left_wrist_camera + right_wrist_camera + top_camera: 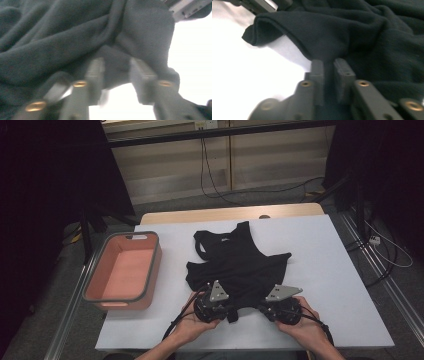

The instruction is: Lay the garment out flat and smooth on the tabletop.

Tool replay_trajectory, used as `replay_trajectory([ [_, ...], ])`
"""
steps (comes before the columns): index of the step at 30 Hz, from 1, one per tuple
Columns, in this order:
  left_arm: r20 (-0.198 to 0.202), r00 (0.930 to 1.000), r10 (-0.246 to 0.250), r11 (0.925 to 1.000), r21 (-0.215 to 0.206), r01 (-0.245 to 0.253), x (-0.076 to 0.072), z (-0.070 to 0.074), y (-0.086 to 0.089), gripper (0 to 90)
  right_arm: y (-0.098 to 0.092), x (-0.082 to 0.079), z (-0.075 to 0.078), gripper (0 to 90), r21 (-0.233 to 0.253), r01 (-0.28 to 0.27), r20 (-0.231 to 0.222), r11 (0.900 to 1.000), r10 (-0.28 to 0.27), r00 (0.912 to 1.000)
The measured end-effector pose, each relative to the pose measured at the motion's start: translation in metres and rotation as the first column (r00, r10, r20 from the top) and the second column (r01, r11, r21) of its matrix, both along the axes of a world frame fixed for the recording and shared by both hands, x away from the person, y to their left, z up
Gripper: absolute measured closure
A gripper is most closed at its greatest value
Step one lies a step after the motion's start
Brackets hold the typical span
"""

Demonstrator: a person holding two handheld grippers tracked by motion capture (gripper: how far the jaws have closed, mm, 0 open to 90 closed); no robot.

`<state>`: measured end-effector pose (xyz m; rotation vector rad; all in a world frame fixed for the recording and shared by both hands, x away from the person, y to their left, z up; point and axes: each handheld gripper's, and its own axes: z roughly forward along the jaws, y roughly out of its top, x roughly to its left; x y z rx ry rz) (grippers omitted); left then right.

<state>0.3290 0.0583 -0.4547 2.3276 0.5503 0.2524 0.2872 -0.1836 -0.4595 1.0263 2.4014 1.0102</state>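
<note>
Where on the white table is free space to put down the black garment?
Bare patches: the white table right of the black cloth garment, and the strip beyond it. Inside the salmon plastic bin is bare too. Crowded: the near edge, with left gripper and right gripper.

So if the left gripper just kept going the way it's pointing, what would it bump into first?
The black garment: the left gripper already has the jaws apart around its near edge, so more bunched cloth lies straight ahead, though depth is blurred.

Basin (pixel 125 272) left of garment (pixel 237 262) on table (pixel 330 270)
</note>
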Motion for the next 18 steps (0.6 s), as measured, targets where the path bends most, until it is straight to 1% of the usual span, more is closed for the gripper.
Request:
replay_trajectory([
  [1,0.004,0.9999,-0.013,0.9999,0.01,0.013,-0.002,0.0,-0.002,87.3,-0.002,0.0,0.001,83.3,0.003,0.004,-0.003,1.0,-0.004,1.0],
  [2,0.017,0.9998,-0.013,0.9996,0.027,0.012,-0.004,0.001,-0.004,90.0,-0.006,0.0,0.002,84.3,0.018,0.01,-0.01,1.0,-0.01,0.9999],
  [3,0.014,0.9998,-0.013,0.9994,0.031,0.012,-0.004,0.002,-0.005,90.0,-0.009,0.0,0.003,84.5,0.027,0.018,-0.007,0.999,-0.017,0.9998],
  [4,-0.01,1.0,0.0,0.9997,0.024,0.0,-0.002,0.002,-0.004,90.0,-0.011,-0.001,0.004,84.7,0.032,0.021,0.0,0.999,-0.021,0.9998],
  [6,-0.045,0.9989,0.01,0.9998,0.019,-0.009,0.001,0.004,-0.002,90.0,-0.019,-0.003,0.009,84.7,0.066,0.035,0.011,0.997,-0.036,0.9993],
  [7,-0.047,0.9988,0.015,0.9998,0.014,-0.014,0.002,0.004,0.0,90.0,-0.022,-0.003,0.011,84.7,0.077,0.045,0.021,0.996,-0.047,0.9987],
  [8,-0.049,0.9985,0.025,0.9994,0.027,-0.024,0.003,0.005,0.002,90.0,-0.025,-0.004,0.013,84.6,0.082,0.051,0.028,0.995,-0.054,0.9982],
  [9,-0.05,0.9983,0.03,0.9991,0.032,-0.029,0.003,0.005,0.004,90.0,-0.028,-0.004,0.015,84.5,0.094,0.061,0.033,0.994,-0.065,0.9974],
  [11,-0.046,0.9974,0.055,0.998,0.034,-0.054,0.004,0.007,0.009,90.0,-0.033,-0.004,0.018,84.5,0.112,0.074,0.045,0.991,-0.079,0.9958],
  [14,-0.055,0.995,0.083,0.9963,0.026,-0.082,0.008,0.012,0.022,90.0,-0.04,-0.005,0.022,84.3,0.148,0.092,0.047,0.985,-0.1,0.9939],
  [15,-0.051,0.9943,0.094,0.9955,0.021,-0.093,0.009,0.014,0.028,90.0,-0.042,-0.005,0.024,84.3,0.156,0.096,0.056,0.983,-0.106,0.9928],
  [17,-0.041,0.9931,0.11,0.9937,0.024,-0.109,0.011,0.017,0.036,90.0,-0.046,-0.006,0.028,84.4,0.178,0.109,0.068,0.978,-0.123,0.9901],
  [18,-0.044,0.9914,0.123,0.9922,0.024,-0.122,0.013,0.018,0.042,90.0,-0.048,-0.006,0.03,84.6,0.183,0.115,0.075,0.976,-0.13,0.9886],
])
